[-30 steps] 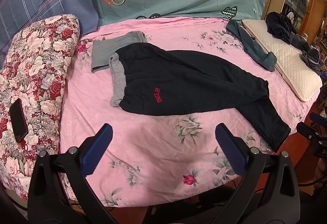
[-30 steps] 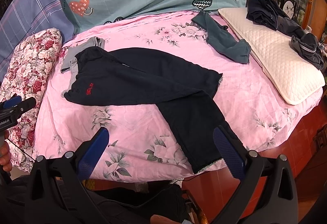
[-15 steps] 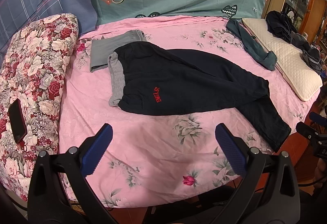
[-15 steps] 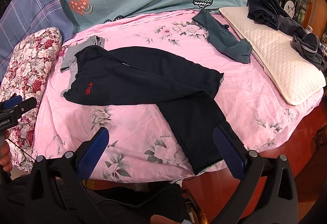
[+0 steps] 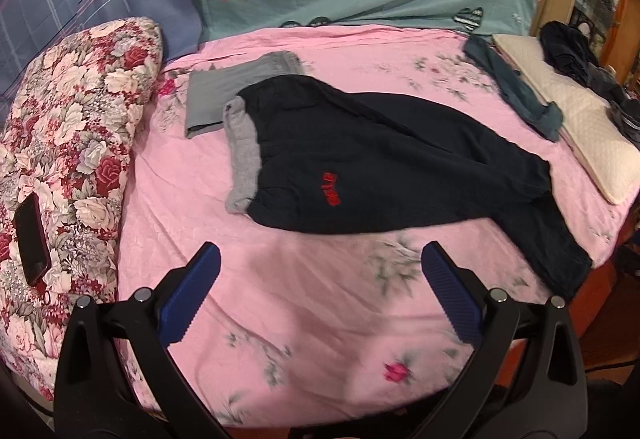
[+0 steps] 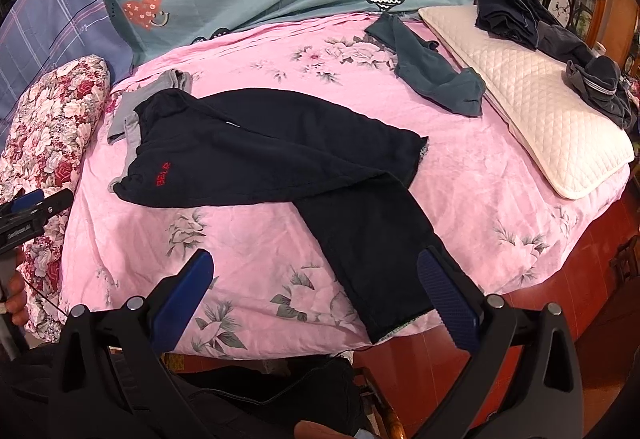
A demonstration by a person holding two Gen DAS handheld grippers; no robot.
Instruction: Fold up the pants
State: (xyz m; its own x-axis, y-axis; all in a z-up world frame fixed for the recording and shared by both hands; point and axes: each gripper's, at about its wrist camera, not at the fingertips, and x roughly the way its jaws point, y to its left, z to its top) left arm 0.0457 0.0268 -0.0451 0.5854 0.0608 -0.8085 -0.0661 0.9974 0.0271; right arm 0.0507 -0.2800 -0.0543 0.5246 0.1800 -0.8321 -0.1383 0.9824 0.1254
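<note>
Black pants (image 6: 256, 155) are spread unfolded on the pink sheet (image 5: 312, 303), one leg hanging off the near edge. Left gripper (image 5: 320, 291) and right gripper (image 6: 316, 295) are held wide open, empty. Hem (image 6: 394, 329) should be pinched first, waistband (image 5: 242, 155) pinned, cloth kept flat.

Pink floral sheet (image 5: 208, 199) covers the bed, a dark phone (image 5: 31, 239) lies on the rose-print quilt (image 5: 80, 111), a teal garment (image 6: 436, 75) sits beside the cream quilted pillow (image 6: 540, 111), dark clothes (image 6: 516, 15) piled on it.
</note>
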